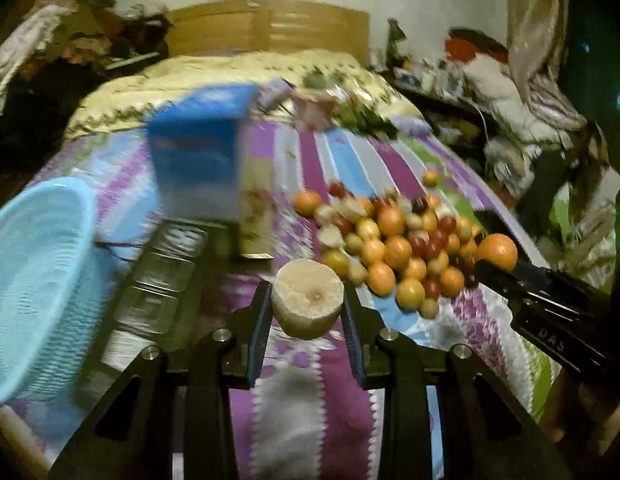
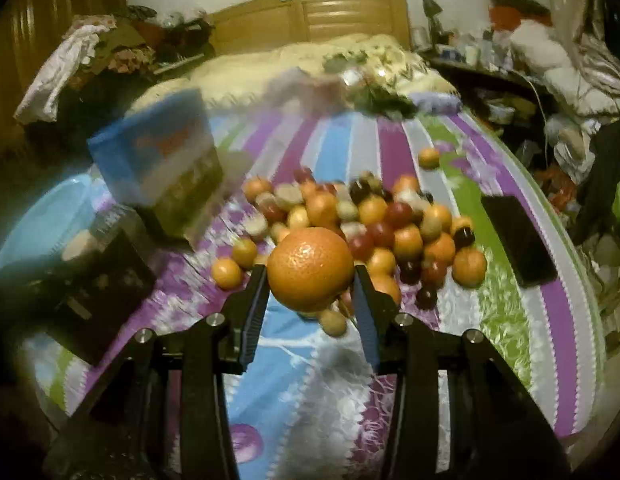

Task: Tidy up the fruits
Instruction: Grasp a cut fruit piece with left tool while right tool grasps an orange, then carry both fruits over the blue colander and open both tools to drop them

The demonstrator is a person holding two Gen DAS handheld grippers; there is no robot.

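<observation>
A heap of fruits [image 1: 397,240] lies on the striped bedspread: oranges, small red ones and pale tan ones. My left gripper [image 1: 308,306] is shut on a pale tan fruit [image 1: 308,298] with a flat dimpled top, held above the cover in front of the heap. My right gripper [image 2: 310,280] is shut on a large orange [image 2: 310,268], lifted over the near edge of the fruit heap [image 2: 369,224]. In the left wrist view the right gripper's black fingers [image 1: 509,280] reach in from the right with that orange [image 1: 497,252].
A light blue basket [image 1: 38,280] sits at the left, with a clear compartment tray [image 1: 162,276] beside it. A blue box [image 1: 198,160] stands behind them. A black phone [image 2: 517,240] lies right of the heap. One stray orange [image 2: 429,157] rests farther back. Clutter lines both bed sides.
</observation>
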